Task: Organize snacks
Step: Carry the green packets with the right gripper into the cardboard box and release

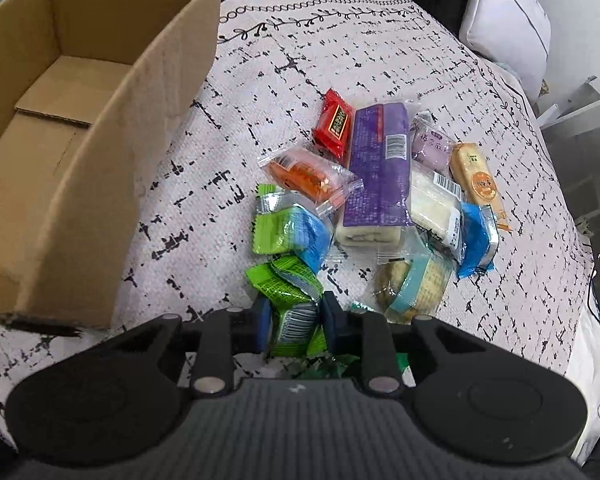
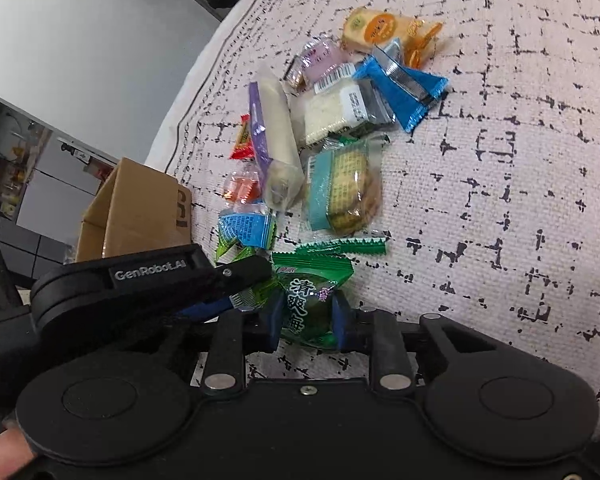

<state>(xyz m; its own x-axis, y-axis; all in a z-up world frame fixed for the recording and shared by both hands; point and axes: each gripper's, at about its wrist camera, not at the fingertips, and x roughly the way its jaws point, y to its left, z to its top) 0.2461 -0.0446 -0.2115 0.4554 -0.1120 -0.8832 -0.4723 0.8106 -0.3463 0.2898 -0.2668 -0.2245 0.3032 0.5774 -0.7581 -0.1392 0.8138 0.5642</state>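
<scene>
Pinching crinkly green foil packets: left tongs (image 1: 293, 317), right tongs (image 2: 307, 317).

White lettering "GenRobot.AI" runs along the black arm of the left gripper (image 2: 256, 280), seen from the right wrist. Chinese characters "清爽梅" stand white down the front of the dark green snack packet (image 2: 310, 300). Barcodes show on the purple roll-cake wrapper (image 1: 380, 172) and the white rice-cake packet (image 2: 332, 112), their digits too small to read.
</scene>
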